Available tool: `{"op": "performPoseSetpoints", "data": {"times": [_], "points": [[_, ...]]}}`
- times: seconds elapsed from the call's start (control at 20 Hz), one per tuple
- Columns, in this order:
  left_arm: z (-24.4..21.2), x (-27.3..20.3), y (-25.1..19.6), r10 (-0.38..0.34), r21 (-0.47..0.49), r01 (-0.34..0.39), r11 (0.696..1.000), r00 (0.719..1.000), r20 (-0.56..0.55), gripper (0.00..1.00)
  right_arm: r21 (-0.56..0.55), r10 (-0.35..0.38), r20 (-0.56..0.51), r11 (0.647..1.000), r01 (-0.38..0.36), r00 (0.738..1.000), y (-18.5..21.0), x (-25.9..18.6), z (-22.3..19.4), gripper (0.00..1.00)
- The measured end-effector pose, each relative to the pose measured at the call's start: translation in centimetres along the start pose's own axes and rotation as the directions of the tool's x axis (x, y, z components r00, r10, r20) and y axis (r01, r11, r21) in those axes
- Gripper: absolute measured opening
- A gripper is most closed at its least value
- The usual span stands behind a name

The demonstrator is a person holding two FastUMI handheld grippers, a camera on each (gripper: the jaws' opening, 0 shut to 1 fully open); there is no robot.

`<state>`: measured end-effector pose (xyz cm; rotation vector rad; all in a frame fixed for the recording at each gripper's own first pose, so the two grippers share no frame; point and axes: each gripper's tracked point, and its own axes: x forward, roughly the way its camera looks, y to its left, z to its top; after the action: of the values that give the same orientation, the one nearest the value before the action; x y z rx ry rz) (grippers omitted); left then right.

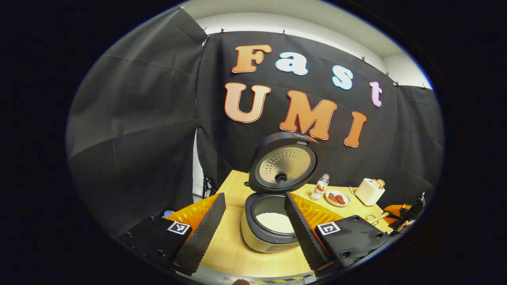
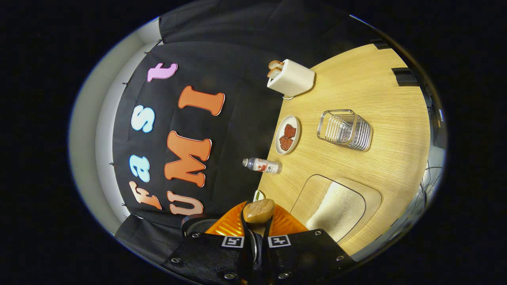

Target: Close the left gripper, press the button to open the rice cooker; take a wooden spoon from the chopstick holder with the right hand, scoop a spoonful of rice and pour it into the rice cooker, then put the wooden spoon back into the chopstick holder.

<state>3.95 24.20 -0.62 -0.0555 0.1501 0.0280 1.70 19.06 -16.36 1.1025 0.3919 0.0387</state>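
Note:
The rice cooker (image 1: 269, 227) stands open on the wooden table (image 1: 227, 253), its lid (image 1: 286, 165) tipped up and back, with white rice in the pot. My left gripper (image 1: 253, 196) is open, its fingers either side of the cooker's front, touching nothing. In the right gripper view my right gripper (image 2: 256, 227) is shut on the wooden spoon (image 2: 259, 210), whose bare bowl sticks out past the fingertips. The metal chopstick holder (image 2: 344, 130) stands apart from it on the table (image 2: 376, 79). A clear tray of rice (image 2: 336, 206) lies close to this gripper. The right gripper (image 1: 405, 215) also appears at the far right of the left gripper view.
A white toaster (image 2: 291, 77) with bread, a small plate (image 2: 288, 134) of red food and a little bottle (image 2: 263, 165) line the table's back edge by the black cloth wall. The same toaster (image 1: 369, 191), plate (image 1: 337, 198) and bottle (image 1: 320, 187) stand right of the cooker.

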Motion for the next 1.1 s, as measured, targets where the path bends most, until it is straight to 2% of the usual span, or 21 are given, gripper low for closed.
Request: {"op": "performPoseSetpoints", "data": {"times": [0.2, 0.4, 0.8, 0.95, 1.1], "points": [[0.6, -0.2, 0.7, 0.008, -0.009, -0.008, 1.0, 1.0, 0.015, 1.0, 0.054, 0.042, 0.002, 0.998, -0.042, 0.999, 4.0, 0.5, -0.2, 0.08], [0.7, -0.5, 1.5, 0.016, -0.007, -0.015, 1.0, 1.0, 0.018, 1.0, 0.058, 0.076, -0.024, 0.995, -0.075, 0.997, 7.5, 2.6, -2.1, 0.08], [0.8, -1.1, 3.1, 0.035, 0.001, -0.035, 0.999, 0.999, 0.017, 1.0, 0.055, 0.133, -0.13, 0.99, -0.127, 0.983, 12.7, 7.6, -9.1, 0.08], [1.4, -1.1, 4.0, 0.052, 0.006, -0.052, 0.999, 0.998, 0.027, 1.0, -0.01, 0.124, -0.154, 0.992, -0.127, 0.98, 13.6, 8.9, -11.1, 0.08], [1.4, -1.1, 4.4, 0.057, -0.007, -0.056, 0.998, 0.998, 0.024, 1.0, -0.136, 0.119, -0.134, 0.981, -0.137, 0.984, 14.8, 9.8, -12.0, 0.08]]}}
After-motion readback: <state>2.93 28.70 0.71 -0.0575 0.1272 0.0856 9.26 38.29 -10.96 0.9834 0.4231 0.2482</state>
